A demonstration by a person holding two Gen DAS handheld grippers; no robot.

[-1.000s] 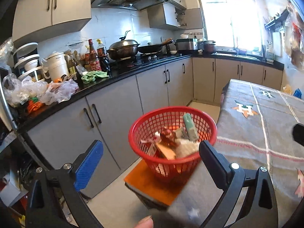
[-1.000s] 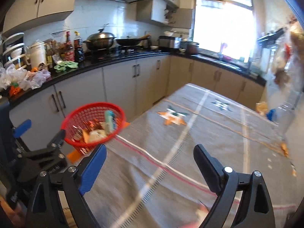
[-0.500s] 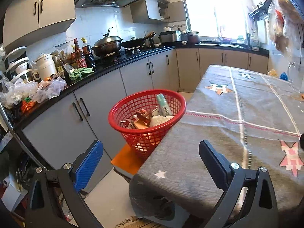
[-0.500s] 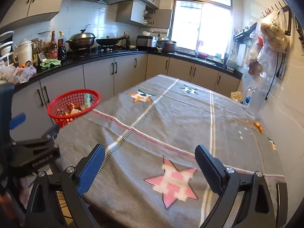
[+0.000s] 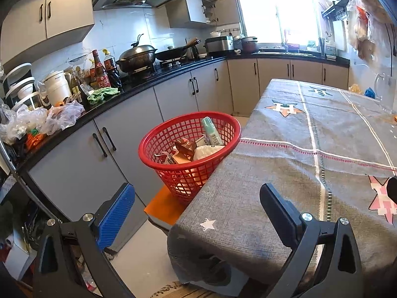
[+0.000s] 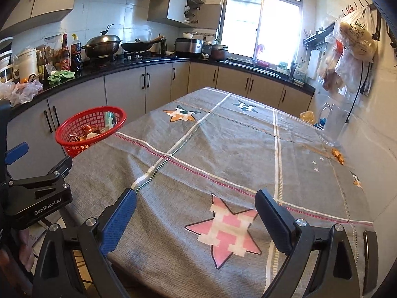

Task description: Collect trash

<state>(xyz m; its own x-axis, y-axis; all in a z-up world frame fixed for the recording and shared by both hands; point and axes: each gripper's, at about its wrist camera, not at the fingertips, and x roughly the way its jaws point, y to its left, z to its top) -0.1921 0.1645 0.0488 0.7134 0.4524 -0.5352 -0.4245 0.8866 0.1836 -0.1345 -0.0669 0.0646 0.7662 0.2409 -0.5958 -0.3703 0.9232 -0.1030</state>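
A red mesh basket stands on an orange stool beside the table's left edge. It holds wrappers, a white packet and a pale green tube. My left gripper hangs open and empty near the table's front left corner, well short of the basket. My right gripper is open and empty above the front of the grey star-patterned tablecloth. A small orange scrap lies near the cloth's right edge. The left gripper's body shows at the left of the right wrist view.
Grey cabinets and a black counter with bottles, a wok and plastic bags run along the left and back. A clear jug stands at the table's far right by the wall. Bags hang on the right wall.
Both grippers have pulled back from the basket toward the table's front end. The basket now looks smaller and farther off. Both stayed open and empty.
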